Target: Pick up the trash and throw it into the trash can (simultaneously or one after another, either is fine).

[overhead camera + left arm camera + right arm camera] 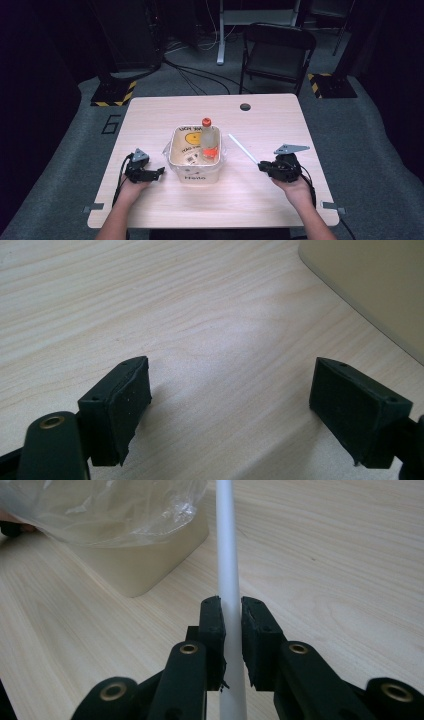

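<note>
You've got bright overhead light on the table [150, 115], room behind it dark. Soft shadows under the left gripper [230, 410] jaws. High view grainy; near jaws slightly soft.

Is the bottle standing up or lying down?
Standing up. The bottle sits inside the tub with its orange cap pointing straight up.

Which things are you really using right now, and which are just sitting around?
In use, I think:
- thin white plastic straw, clamped in the right gripper
- clear bottle with an orange cap, standing in the cream tub
- left gripper, open beside the tub

Just around:
- black folding chair
- floor cables
</note>
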A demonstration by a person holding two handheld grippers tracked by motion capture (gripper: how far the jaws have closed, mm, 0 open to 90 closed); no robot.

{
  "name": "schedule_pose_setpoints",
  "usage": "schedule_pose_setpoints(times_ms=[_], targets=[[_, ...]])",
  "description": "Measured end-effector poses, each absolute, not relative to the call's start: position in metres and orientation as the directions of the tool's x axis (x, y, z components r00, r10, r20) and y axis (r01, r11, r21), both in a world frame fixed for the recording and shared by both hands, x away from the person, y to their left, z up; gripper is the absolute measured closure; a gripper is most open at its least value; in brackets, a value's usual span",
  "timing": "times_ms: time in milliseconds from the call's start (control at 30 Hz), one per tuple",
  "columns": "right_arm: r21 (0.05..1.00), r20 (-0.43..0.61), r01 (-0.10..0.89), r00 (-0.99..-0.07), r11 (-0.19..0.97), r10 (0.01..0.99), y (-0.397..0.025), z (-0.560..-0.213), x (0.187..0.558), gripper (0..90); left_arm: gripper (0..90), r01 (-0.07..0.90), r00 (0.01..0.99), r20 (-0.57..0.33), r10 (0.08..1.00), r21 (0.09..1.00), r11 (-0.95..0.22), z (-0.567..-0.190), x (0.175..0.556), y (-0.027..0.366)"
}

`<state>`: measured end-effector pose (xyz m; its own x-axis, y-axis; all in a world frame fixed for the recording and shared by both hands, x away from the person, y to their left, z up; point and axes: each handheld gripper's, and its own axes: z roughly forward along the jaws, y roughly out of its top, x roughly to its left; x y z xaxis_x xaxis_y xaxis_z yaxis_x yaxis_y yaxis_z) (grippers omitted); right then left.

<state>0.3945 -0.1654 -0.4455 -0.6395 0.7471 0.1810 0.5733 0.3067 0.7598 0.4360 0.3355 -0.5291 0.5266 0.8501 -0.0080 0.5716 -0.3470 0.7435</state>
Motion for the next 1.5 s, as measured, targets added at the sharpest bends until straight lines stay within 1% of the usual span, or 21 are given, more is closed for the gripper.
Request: schedule_pose_setpoints(times_ms=[300, 633, 1067, 1500], targets=[[0.769, 0.155, 0.547, -0.662, 0.331, 0.733, -0.16, -0.429, 0.39, 79.5, 16.7, 0.572, 0.526, -0.008, 0.85, 0.743, -0.347, -0.529, 0.436, 0.336], [0.779, 0.16, 0.535, -0.674, 0.327, 0.722, -0.164, -0.411, 0.385, 79.4, 16.7, 0.572, 0.526, -0.008, 0.85, 0.743, -0.347, -0.529, 0.436, 0.336], [0.786, 0.164, 0.517, -0.702, 0.337, 0.693, -0.161, -0.401, 0.379, 79.4, 16.7, 0.572, 0.526, -0.008, 0.85, 0.744, -0.347, -0.529, 0.436, 0.336], [0.789, 0.157, 0.489, -0.746, 0.373, 0.647, -0.143, -0.395, 0.374, 79.3, 16.7, 0.572, 0.526, -0.009, 0.85, 0.744, -0.346, -0.529, 0.436, 0.336]])
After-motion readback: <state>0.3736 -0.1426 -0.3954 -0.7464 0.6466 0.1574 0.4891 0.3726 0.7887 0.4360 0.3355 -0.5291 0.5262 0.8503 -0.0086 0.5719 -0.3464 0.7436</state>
